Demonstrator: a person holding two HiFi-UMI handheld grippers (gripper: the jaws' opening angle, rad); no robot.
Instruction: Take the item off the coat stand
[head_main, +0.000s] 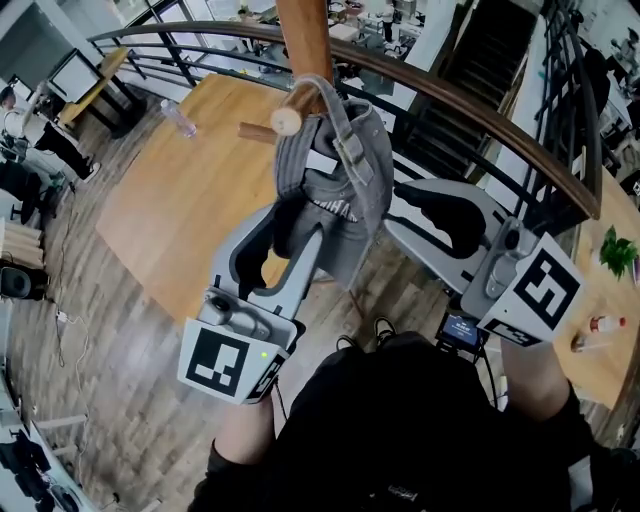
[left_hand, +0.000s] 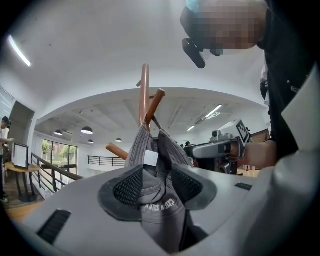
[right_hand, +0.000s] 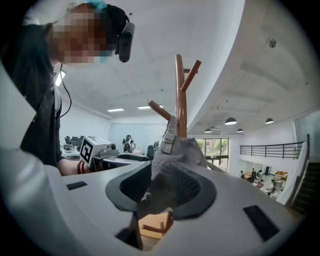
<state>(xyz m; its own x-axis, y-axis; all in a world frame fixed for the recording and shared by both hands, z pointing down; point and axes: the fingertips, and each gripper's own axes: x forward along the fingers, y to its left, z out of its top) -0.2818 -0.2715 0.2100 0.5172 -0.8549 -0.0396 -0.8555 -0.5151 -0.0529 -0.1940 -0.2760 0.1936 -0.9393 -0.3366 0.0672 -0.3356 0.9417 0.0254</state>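
Note:
A grey cap (head_main: 340, 190) hangs by its back strap from a peg (head_main: 287, 120) of the wooden coat stand (head_main: 305, 35). From below left, my left gripper (head_main: 290, 238) is shut on the cap's bunched crown. In the left gripper view the cap (left_hand: 150, 152) fills the gap between both pads of the left gripper (left_hand: 157, 182), under the pole (left_hand: 144, 95). My right gripper (head_main: 395, 215) comes in from the right and is shut on the cap's edge. In the right gripper view the cloth (right_hand: 182, 152) lies pinched in the right gripper (right_hand: 160, 187), beside the pole (right_hand: 180, 95).
Far below stands a wooden table (head_main: 190, 210) with a bottle (head_main: 180, 118) on it. A curved railing (head_main: 470, 110) runs behind the stand. Another table at the right edge carries a plant (head_main: 617, 250). More pegs (right_hand: 160, 111) stick out from the pole.

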